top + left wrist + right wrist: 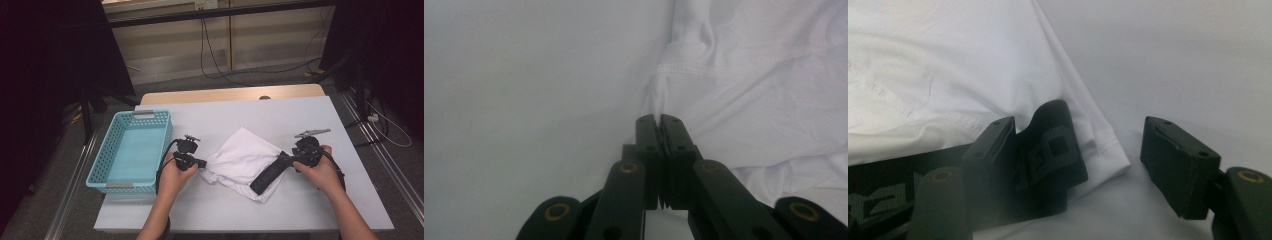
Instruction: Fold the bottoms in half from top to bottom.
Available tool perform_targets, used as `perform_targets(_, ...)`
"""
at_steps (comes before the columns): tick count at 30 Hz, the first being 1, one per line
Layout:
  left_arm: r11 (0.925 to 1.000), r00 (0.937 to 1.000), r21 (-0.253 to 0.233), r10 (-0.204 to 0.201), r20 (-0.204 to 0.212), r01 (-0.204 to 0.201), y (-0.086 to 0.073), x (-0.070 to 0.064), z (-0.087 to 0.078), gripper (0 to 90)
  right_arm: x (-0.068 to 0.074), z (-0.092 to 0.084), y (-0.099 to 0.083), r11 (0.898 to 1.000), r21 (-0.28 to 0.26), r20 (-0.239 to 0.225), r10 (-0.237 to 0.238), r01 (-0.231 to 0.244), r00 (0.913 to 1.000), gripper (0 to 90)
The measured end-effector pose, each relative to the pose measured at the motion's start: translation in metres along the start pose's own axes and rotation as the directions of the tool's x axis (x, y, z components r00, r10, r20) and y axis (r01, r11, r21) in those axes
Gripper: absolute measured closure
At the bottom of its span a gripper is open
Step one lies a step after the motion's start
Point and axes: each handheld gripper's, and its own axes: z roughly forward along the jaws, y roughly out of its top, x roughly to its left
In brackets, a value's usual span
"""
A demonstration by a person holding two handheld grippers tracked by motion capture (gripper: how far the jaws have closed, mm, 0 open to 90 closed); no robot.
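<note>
Left gripper (pixel 659 120) pinches shirt (pixel 243 155) hem; right gripper (pixel 1083 150) spread, strap (pixel 270 175) end beside 1 pad.

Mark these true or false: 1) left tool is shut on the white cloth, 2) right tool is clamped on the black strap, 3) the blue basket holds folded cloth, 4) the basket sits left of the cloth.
1) True: the left tool pinches an edge of the white cloth.
2) False: the right tool stands open, with the black strap's end lying against one jaw.
3) False: the blue basket has nothing in it.
4) True in the high view.
</note>
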Motion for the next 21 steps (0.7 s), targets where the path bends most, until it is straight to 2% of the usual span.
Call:
perform_targets(2, 1.0000, 1.0000, -0.002, -0.003, -0.001, 0.003, 0.000, 0.000, 0.000, 87.7, 0.003, -0.001, 0.000, 1.000, 0.012, 0.007, 0.003, -0.004, 1.0000, 31.2)
perform_targets(3, 1.0000, 1.0000, -0.001, -0.003, 0.000, 0.003, 0.000, 0.000, 0.001, 87.7, 0.005, -0.001, 0.000, 1.000, 0.015, 0.010, 0.003, -0.004, 0.9999, 34.3)
perform_targets(5, 1.0000, 1.0000, 0.002, -0.003, 0.000, 0.003, 0.000, 0.000, 0.001, 87.7, 0.007, -0.002, 0.000, 1.000, 0.018, -0.033, 0.007, -0.007, 0.9994, 47.9)
perform_targets(10, 1.0000, 1.0000, 0.005, -0.003, -0.001, 0.003, 0.000, 0.000, 0.001, 87.6, 0.009, -0.001, -0.002, 1.000, 0.005, -0.056, 0.024, -0.024, 0.9981, 52.3)
perform_targets(12, 1.0000, 1.0000, 0.007, 0.000, 0.000, 0.000, 0.001, 0.000, 0.002, 87.5, 0.009, -0.001, -0.003, 1.000, -0.003, -0.073, 0.026, -0.027, 0.9970, 60.0)
perform_targets(13, 1.0000, 1.0000, 0.005, -0.001, -0.001, 0.001, 0.001, 0.000, 0.002, 87.5, 0.009, -0.001, -0.004, 0.999, -0.005, -0.096, 0.037, -0.038, 0.9947, 62.5)
perform_targets(17, 0.9999, 0.9999, -0.004, -0.010, 0.002, 0.010, 0.000, 0.001, 0.003, 87.0, 0.016, 0.000, -0.002, 1.000, -0.010, -0.100, 0.011, -0.012, 0.9949, 75.1)
perform_targets(19, 0.9999, 0.9999, -0.011, -0.011, 0.003, 0.011, 0.000, 0.001, 0.003, 86.0, 0.018, 0.000, -0.001, 1.000, -0.004, -0.095, -0.012, 0.012, 0.9954, 76.5)
perform_targets(21, 0.9999, 0.9999, -0.011, -0.007, 0.009, 0.007, 0.000, 0.001, 0.002, 83.6, 0.017, -0.001, -0.001, 1.000, -0.008, -0.098, -0.008, 0.008, 0.9951, 77.0)
